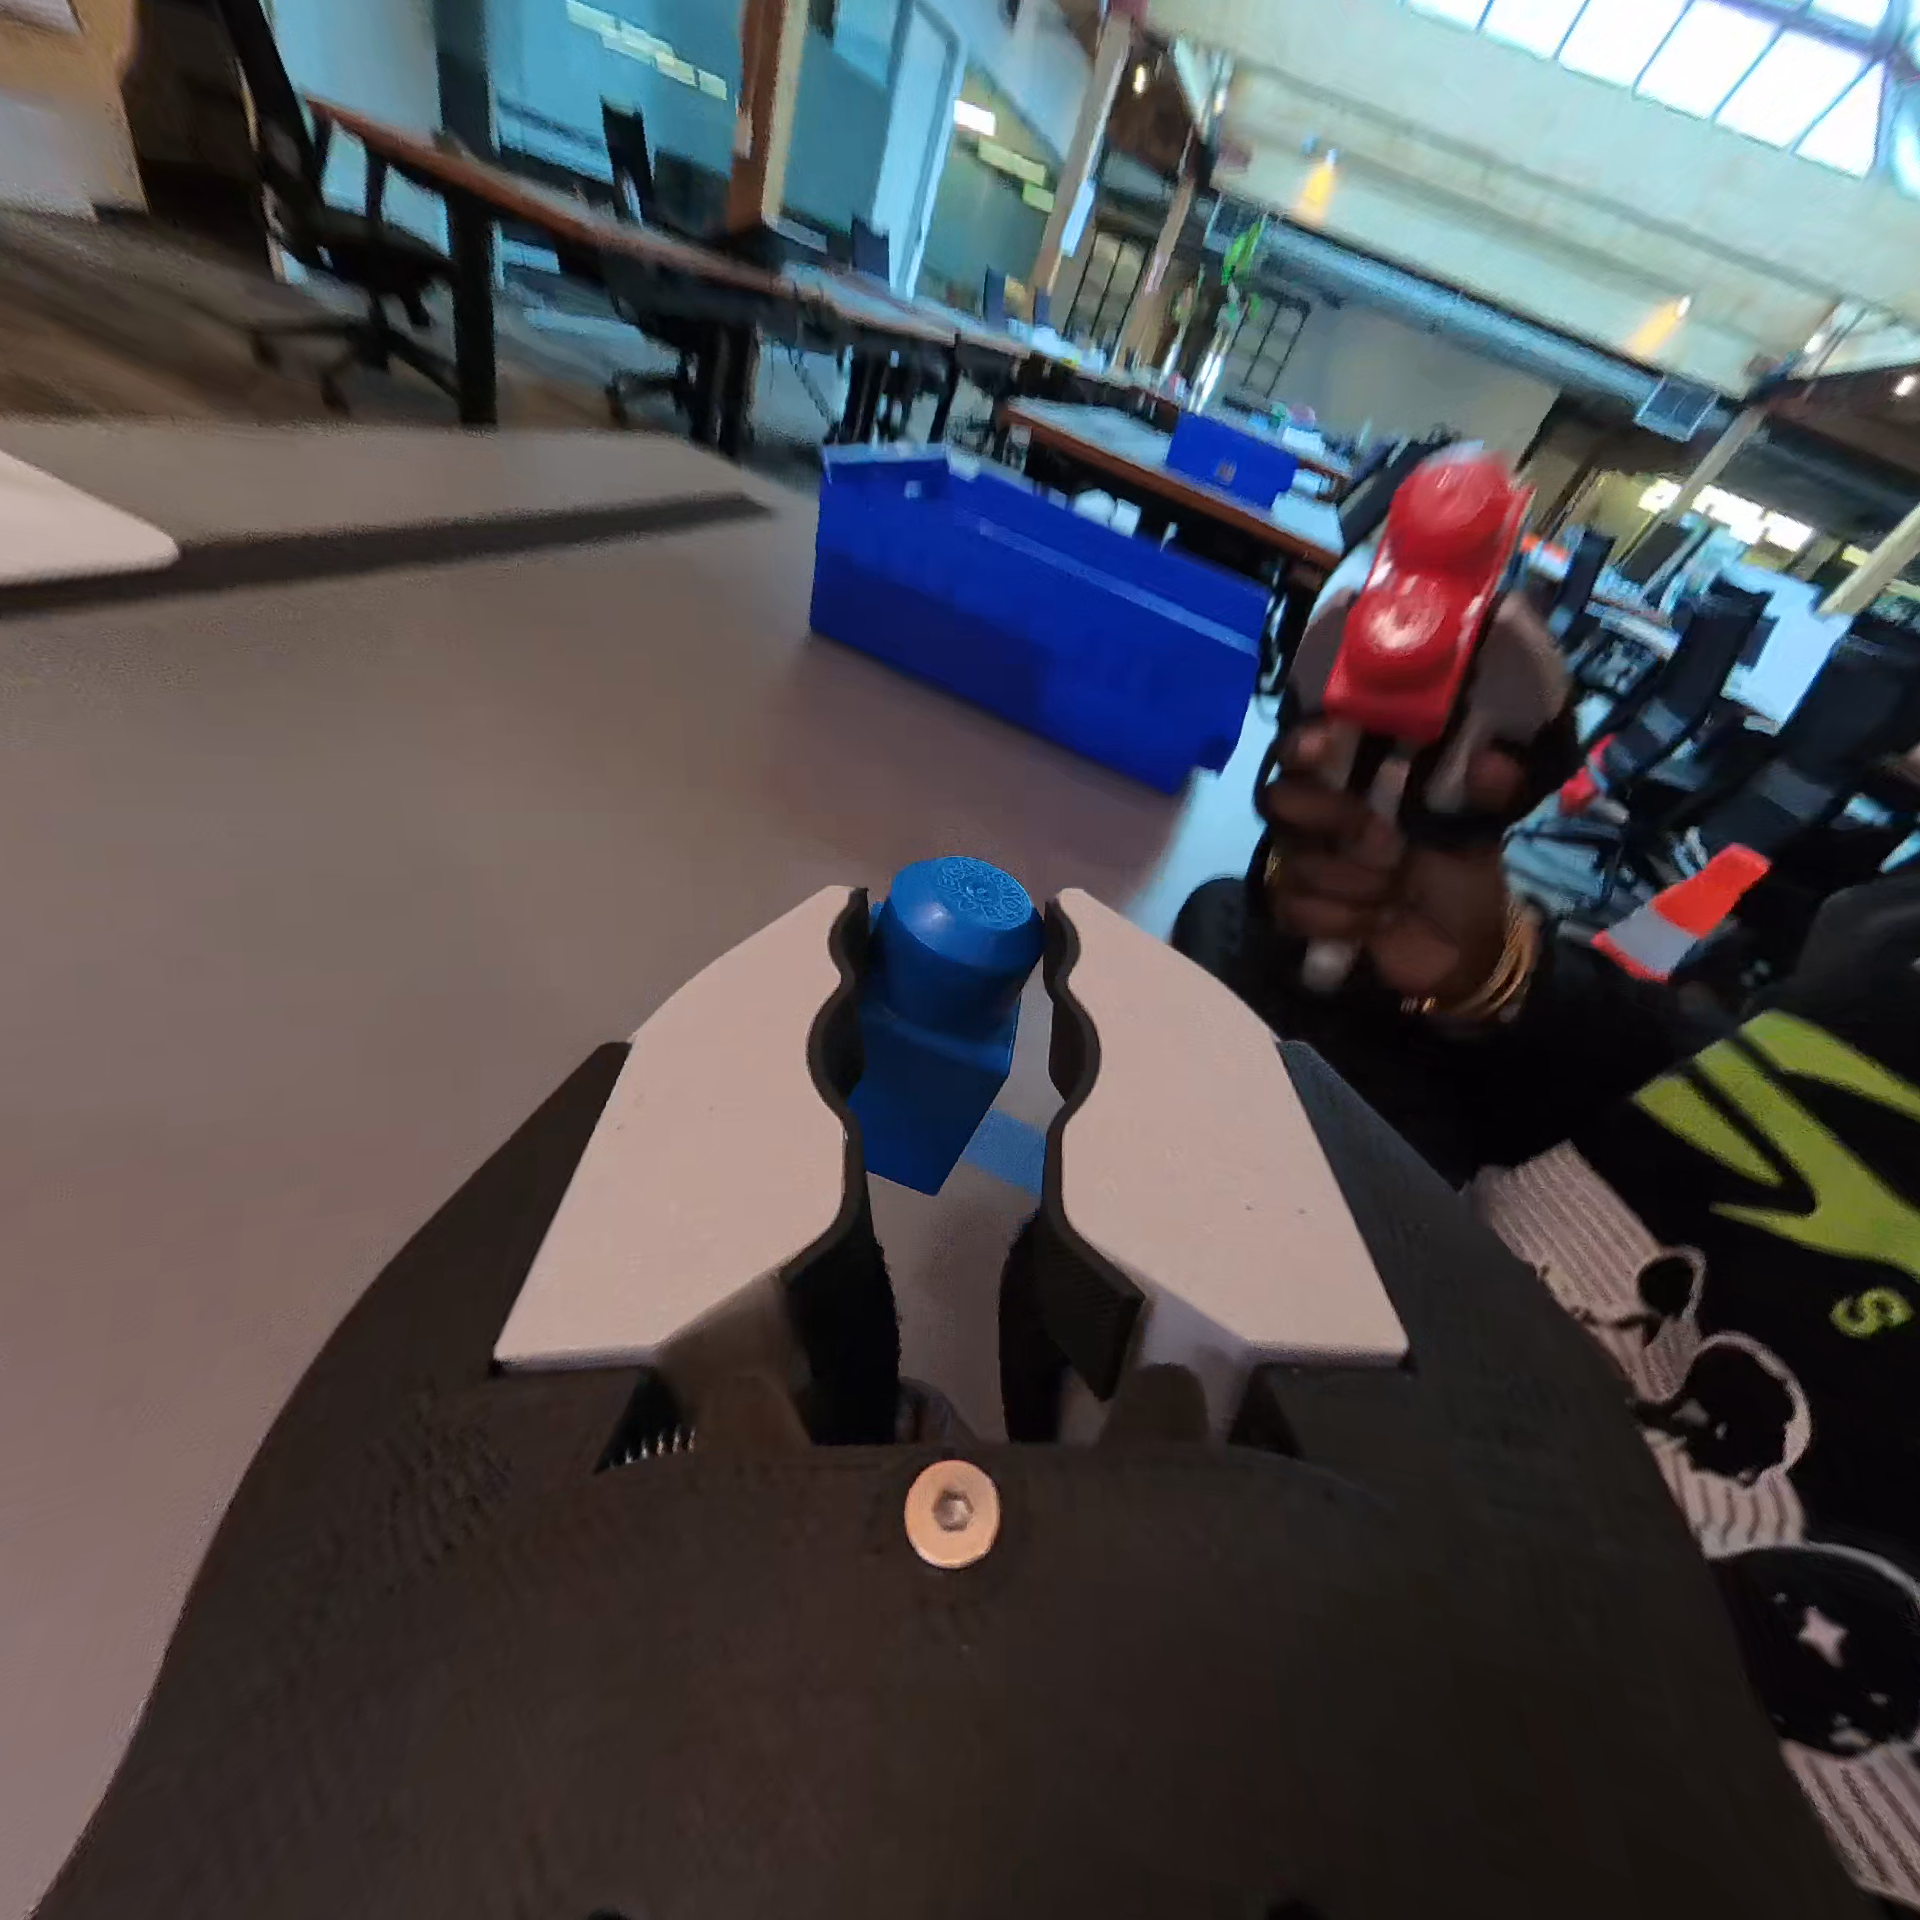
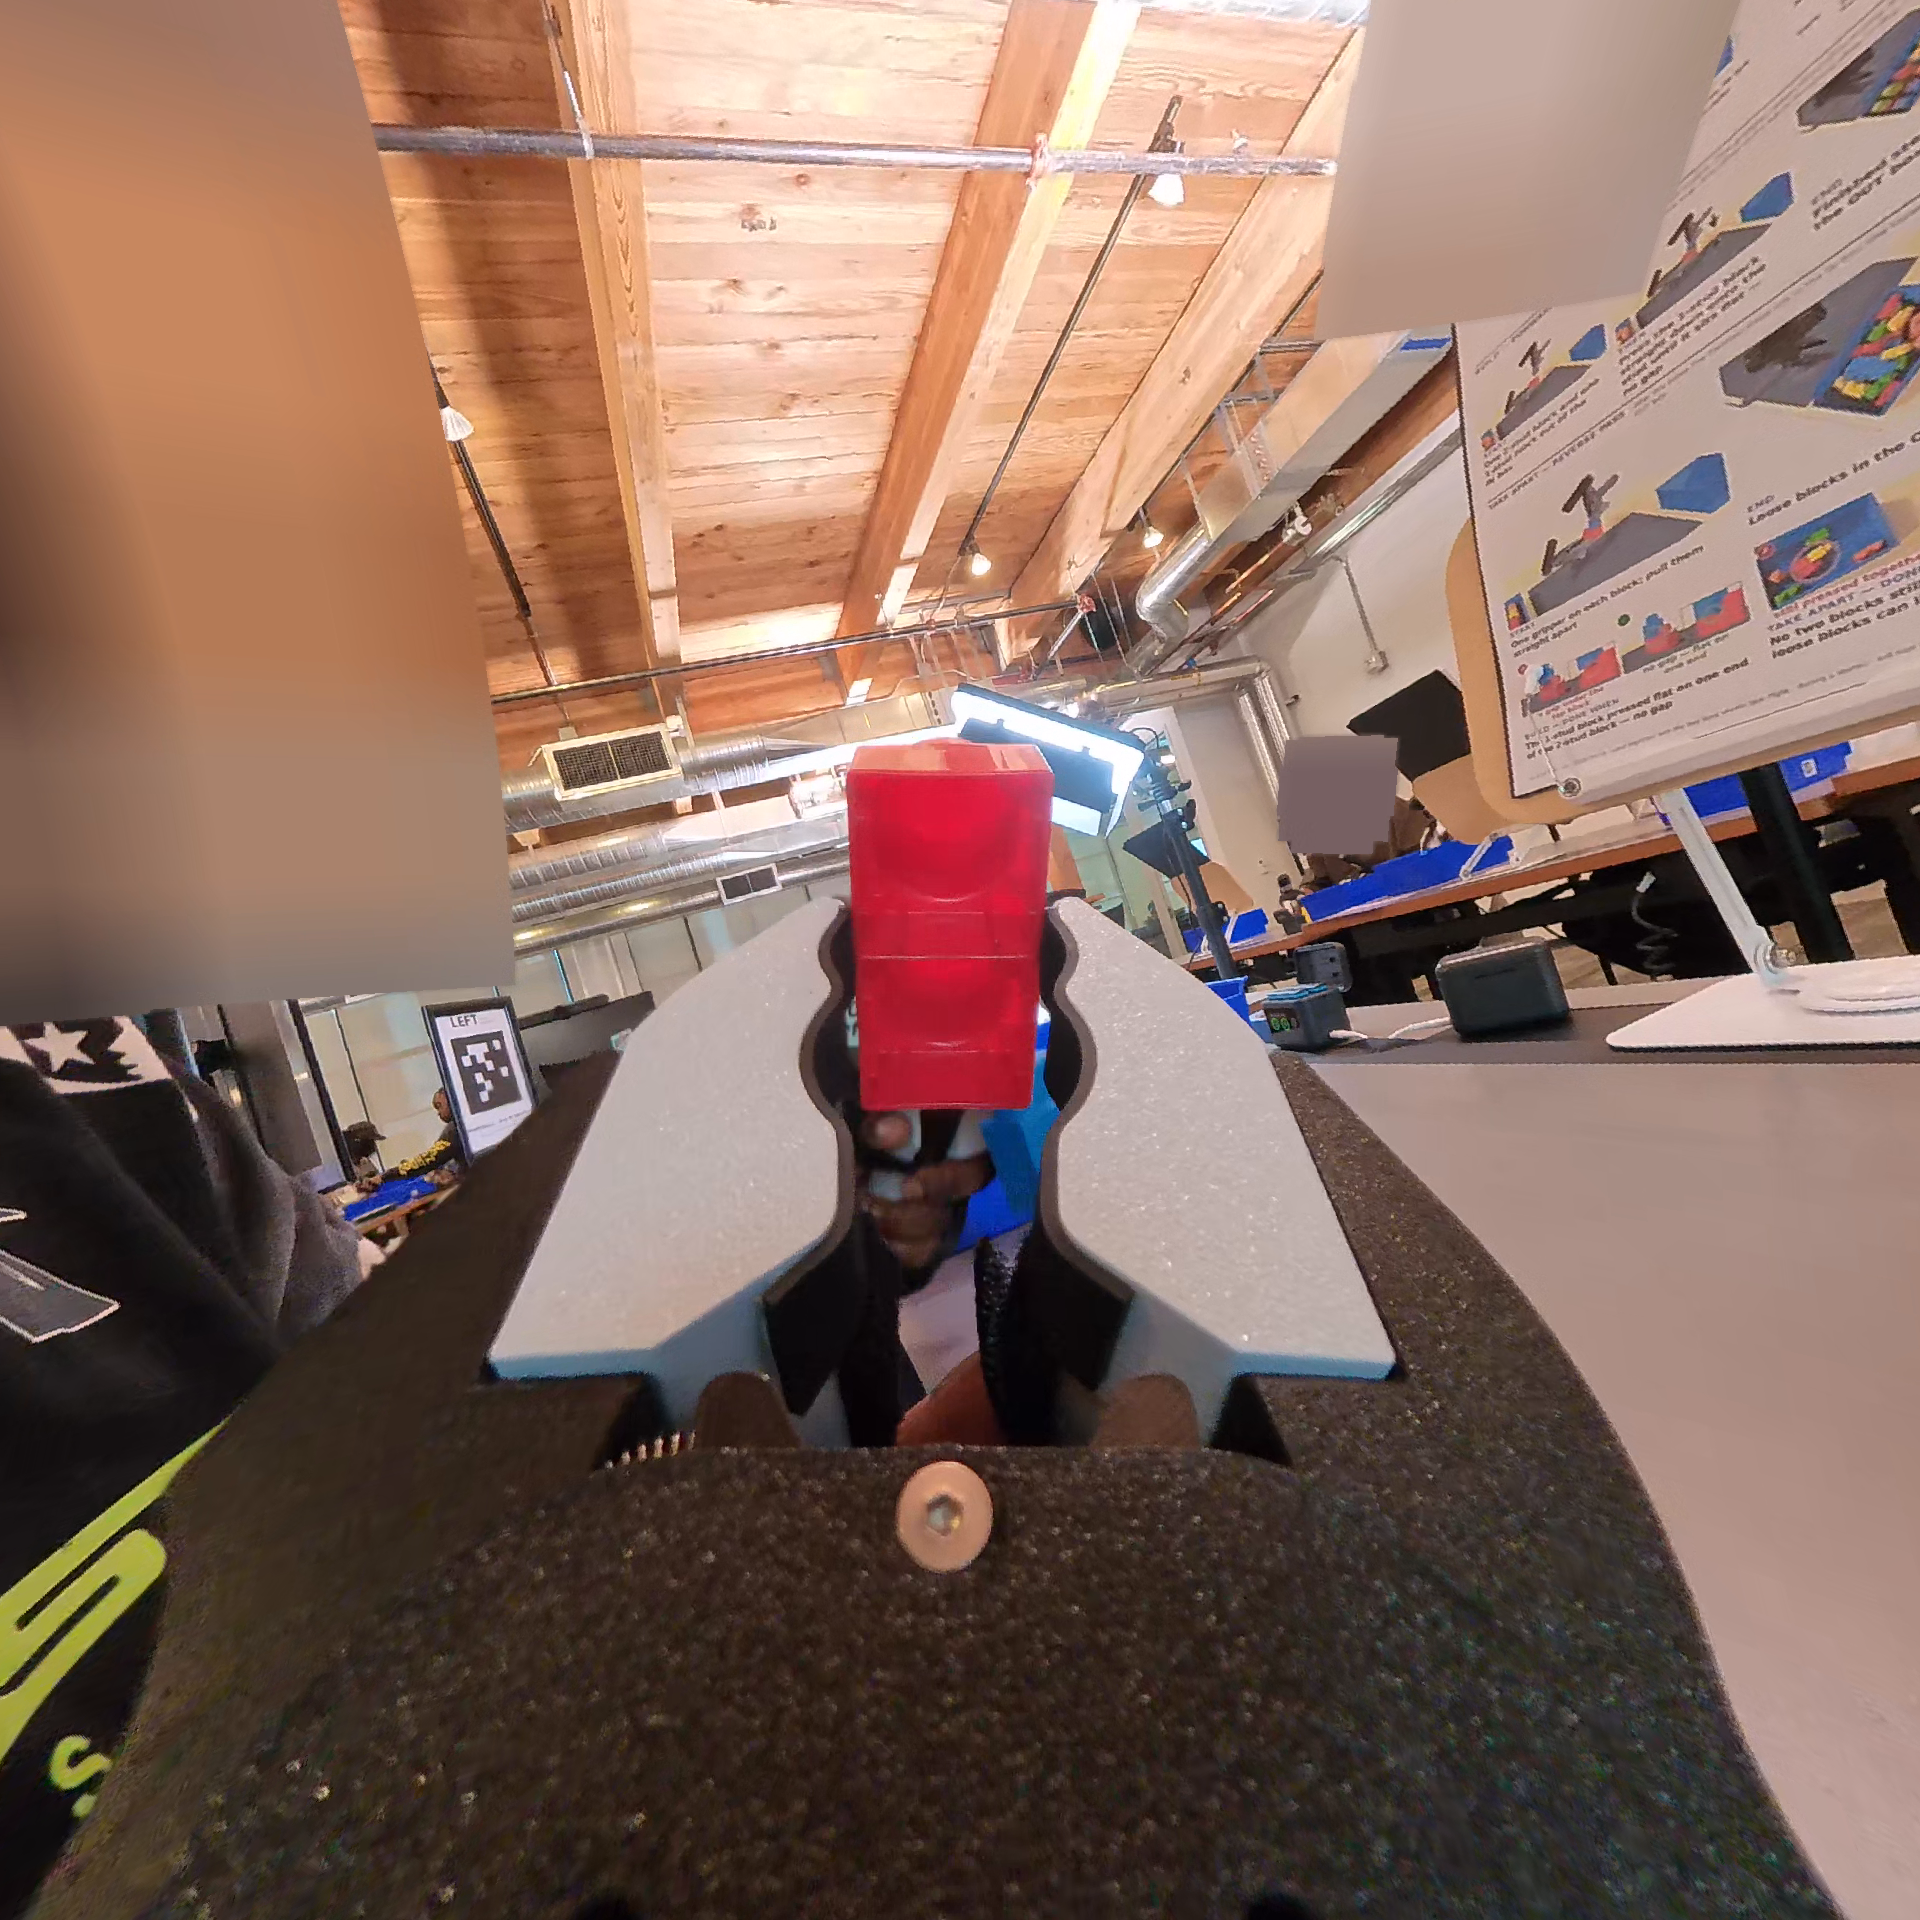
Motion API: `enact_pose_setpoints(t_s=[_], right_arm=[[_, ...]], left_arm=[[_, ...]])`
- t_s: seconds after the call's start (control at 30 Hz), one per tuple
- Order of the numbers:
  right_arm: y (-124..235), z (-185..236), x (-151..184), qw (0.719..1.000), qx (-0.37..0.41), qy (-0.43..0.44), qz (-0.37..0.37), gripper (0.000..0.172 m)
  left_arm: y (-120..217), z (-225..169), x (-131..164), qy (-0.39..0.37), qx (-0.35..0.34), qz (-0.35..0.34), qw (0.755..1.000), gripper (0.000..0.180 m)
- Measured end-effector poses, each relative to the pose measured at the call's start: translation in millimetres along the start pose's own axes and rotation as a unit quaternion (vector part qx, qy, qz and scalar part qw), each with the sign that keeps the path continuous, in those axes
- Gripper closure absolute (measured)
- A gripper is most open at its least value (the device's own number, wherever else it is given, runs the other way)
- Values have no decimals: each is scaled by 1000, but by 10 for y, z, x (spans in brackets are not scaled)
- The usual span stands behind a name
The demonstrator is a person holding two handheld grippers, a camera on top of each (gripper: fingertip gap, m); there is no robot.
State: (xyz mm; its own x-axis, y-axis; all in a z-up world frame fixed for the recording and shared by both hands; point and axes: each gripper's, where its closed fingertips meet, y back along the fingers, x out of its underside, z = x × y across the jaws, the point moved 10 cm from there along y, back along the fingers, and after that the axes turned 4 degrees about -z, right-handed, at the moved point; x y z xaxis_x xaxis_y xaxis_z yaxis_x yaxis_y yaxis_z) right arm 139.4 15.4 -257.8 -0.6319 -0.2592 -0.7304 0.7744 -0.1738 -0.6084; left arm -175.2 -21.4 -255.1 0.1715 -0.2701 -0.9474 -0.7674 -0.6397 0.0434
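My left gripper (image 1: 948, 925) is shut on a small blue one-stud block (image 1: 940, 1023), held above the grey table (image 1: 416, 790) with its stud pointing forward. My right gripper (image 2: 943, 935) is shut on a red two-stud block (image 2: 943, 935) that sticks out past the fingertips, raised in the air. In the left wrist view the right gripper (image 1: 1429, 634) shows at the right, held by a hand, with the red block (image 1: 1429, 603) facing me, studs forward. The two blocks are apart.
A blue bin (image 1: 1029, 613) stands on the table beyond the left gripper. An instruction sheet on a stand (image 2: 1704, 416) and small dark boxes (image 2: 1501, 997) are at the table's far right. A person in a black and green top (image 1: 1766, 1143) sits close on the right.
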Motion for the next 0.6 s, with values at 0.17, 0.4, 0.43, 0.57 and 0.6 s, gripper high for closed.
enact_pose_setpoints(t_s=[0.17, 0.4, 0.43, 0.57, 0.6], right_arm=[[-1, -4, -1, 1000, 4, 2, 0, 137], [-2, -8, 1, 1000, 4, 0, 0, 137], [-2, -10, 1, 1000, 4, -1, 0, 137], [-1, -13, 1, 1000, 5, -2, -1, 137], [-1, -13, 0, 1000, 6, -2, -2, 137]], left_arm=[[-119, 8, 222, -32, 23, 90, 995, 148], [-149, 72, 319, -39, 32, 124, 991, 148], [-149, 75, 317, -37, 35, 123, 991, 148], [-143, 96, 323, -32, 36, 134, 990, 148], [-136, 104, 326, -31, 38, 141, 989, 148]])
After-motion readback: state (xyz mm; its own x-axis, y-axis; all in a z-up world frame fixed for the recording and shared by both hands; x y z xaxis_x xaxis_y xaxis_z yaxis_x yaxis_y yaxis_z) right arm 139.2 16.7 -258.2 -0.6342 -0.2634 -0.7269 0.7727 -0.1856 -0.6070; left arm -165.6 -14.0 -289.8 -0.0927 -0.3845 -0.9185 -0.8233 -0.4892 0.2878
